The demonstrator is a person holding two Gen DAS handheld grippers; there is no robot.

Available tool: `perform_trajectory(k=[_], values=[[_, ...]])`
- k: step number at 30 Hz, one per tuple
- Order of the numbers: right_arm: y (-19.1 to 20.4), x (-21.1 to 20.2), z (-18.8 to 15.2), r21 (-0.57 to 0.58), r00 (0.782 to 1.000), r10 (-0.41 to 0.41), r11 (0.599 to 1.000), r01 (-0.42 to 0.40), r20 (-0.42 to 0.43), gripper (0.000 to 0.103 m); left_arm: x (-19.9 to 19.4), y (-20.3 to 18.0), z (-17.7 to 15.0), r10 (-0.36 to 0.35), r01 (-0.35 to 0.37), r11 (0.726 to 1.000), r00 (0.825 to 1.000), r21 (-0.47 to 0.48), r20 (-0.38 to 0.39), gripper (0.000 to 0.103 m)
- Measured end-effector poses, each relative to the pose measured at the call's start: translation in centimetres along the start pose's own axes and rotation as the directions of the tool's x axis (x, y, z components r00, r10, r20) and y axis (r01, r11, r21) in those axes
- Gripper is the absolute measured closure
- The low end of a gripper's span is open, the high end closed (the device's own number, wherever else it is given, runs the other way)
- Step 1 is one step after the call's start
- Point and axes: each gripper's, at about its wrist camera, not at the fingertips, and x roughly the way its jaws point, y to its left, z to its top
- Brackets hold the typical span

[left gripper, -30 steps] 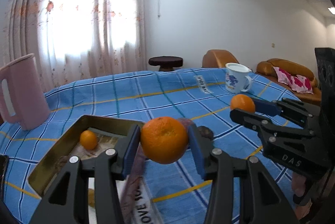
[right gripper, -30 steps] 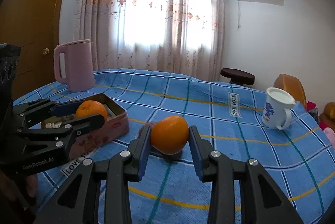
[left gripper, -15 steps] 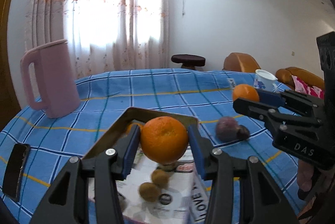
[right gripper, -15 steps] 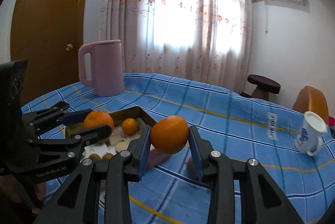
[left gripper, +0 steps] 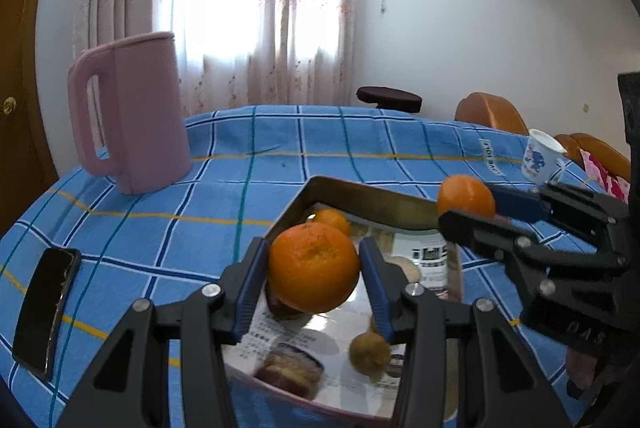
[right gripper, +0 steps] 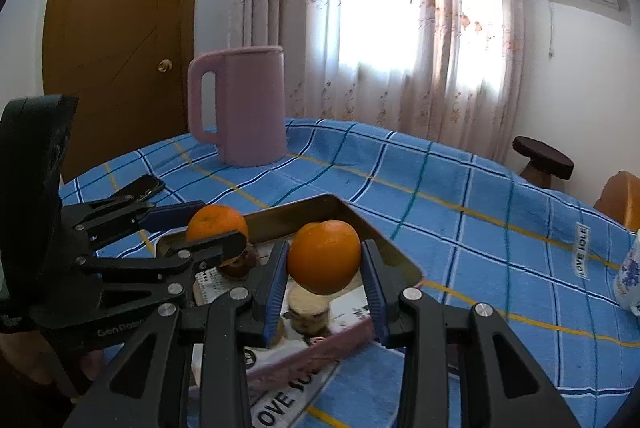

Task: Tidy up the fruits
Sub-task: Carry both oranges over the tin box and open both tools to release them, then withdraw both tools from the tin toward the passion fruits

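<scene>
1. Step in hand looks like the drop-off: each gripper is clamped on a round orange fruit and both hang over the shallow gold-rimmed metal tray [left gripper: 362, 196] at lower centre of either view. The left gripper [left gripper: 313, 270] pinches the bigger orange [left gripper: 313, 267]; the right gripper [right gripper: 325, 264] pinches the other orange [right gripper: 324, 256].
2. Next move, I'd guess: lower each one a bit, then let go over a free patch of tray.
3. Watch-outs: tray's already busy, with a small orange [left gripper: 329, 220] at its far corner, a brownish round fruit [left gripper: 369, 351] near the front, plus darker pieces. The two grippers sit close together, so they could bump.
4. Around on the blue checked worktop [left gripper: 340, 143]: pink plastic jug [left gripper: 132, 119] upper left, black phone [left gripper: 46, 310] at left edge, white printed mug [left gripper: 542, 159] far right. None blocks the tray.
</scene>
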Motion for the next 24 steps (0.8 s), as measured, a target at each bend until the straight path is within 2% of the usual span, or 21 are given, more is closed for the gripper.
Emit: perform_trajectory(k=[13, 17, 18, 19, 22, 24], values=[[1.7, 3.7, -1.9, -0.016, 0.987, 0.07, 0.997, -0.073, -0.142, 0.065, 1.3, 2.0, -0.4, 0.015, -0.016, 1.0, 0.999, -0.027, -0.052, 0.054], [1.9, 3.8, -1.9, 0.003, 0.979, 0.128, 0.992, -0.129, -0.157, 0.064, 1.3, 1.7, -0.5, 0.029, -0.03, 0.999, 0.998, -0.014, -0.052, 0.053], [2.0, 3.5, -2.0, -0.003, 0.981, 0.118, 0.993, -0.12, -0.152, 0.063, 1.2, 1.7, -0.4, 0.031, -0.031, 0.999, 0.998, -0.013, -0.048, 0.052], [1.9, 3.0, -2.0, -0.011, 0.985, 0.101, 0.995, -0.104, -0.139, 0.058, 1.0, 1.7, -0.4, 0.034, -0.034, 0.999, 0.999, -0.014, -0.04, 0.048], [0.9, 1.4, -2.0, 0.014, 0.99, 0.094, 0.996, -0.094, -0.107, 0.056, 0.3, 1.3, 0.0, 0.042, -0.042, 0.999, 0.999, -0.019, -0.01, 0.033], [-0.5, -0.3, -2.2, 0.023, 0.995, 0.064, 0.998, -0.062, -0.081, 0.056, -0.1, 0.7, 0.4, 0.027, -0.027, 1.0, 1.0, -0.014, 0.005, 0.032]])
